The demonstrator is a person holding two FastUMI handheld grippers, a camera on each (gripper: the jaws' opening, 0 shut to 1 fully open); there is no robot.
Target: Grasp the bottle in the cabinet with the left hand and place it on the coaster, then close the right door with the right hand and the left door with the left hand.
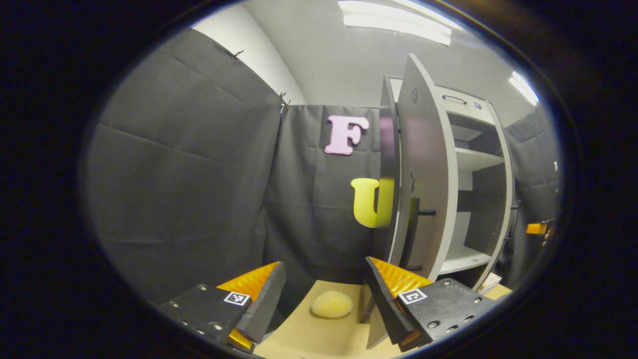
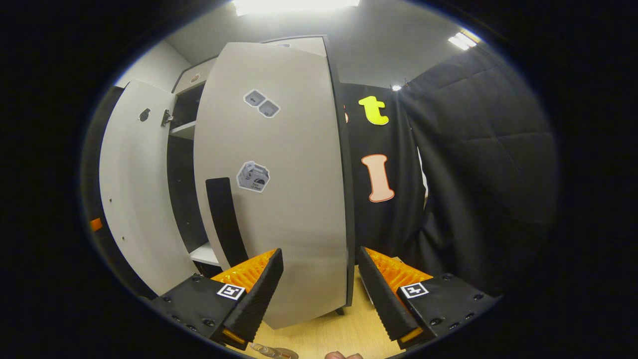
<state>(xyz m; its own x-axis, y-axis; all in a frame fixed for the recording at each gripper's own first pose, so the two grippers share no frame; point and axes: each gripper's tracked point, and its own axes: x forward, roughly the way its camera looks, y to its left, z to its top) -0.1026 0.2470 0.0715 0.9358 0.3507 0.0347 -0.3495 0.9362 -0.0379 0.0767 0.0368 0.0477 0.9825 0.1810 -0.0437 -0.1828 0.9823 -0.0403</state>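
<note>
In the left gripper view, the left gripper (image 1: 324, 299) sits nearest the camera with its two fingers spread wide and nothing between them. Beyond the fingers lies a tan table (image 1: 319, 339), and on it rests a round yellowish coaster (image 1: 332, 304), bare on top. The left door (image 1: 423, 174) of the cabinet (image 1: 473, 164) stands open, seen almost edge-on just past the right-hand finger, its dark handle (image 1: 412, 224) facing the camera. Behind the door the white shelves (image 1: 476, 158) are visible; the upper and lower compartments that show hold nothing that can be made out. The bottle cannot be located on the coaster or on the visible shelves.

In the right gripper view, the right gripper (image 2: 319, 294) is likewise spread wide and holds nothing. The right door (image 2: 274, 174) stands directly ahead of it, close to the fingers, partly swung, with a dark vertical handle (image 2: 225, 219) and small stickers (image 2: 253, 177) on its face. To the left the other door (image 2: 134, 199) stands open, and a dark interior with a white shelf edge (image 2: 182, 130) shows between the two doors. At the bottom edge, a glassy object (image 2: 273, 351) lies on the table, too cropped to identify
</note>
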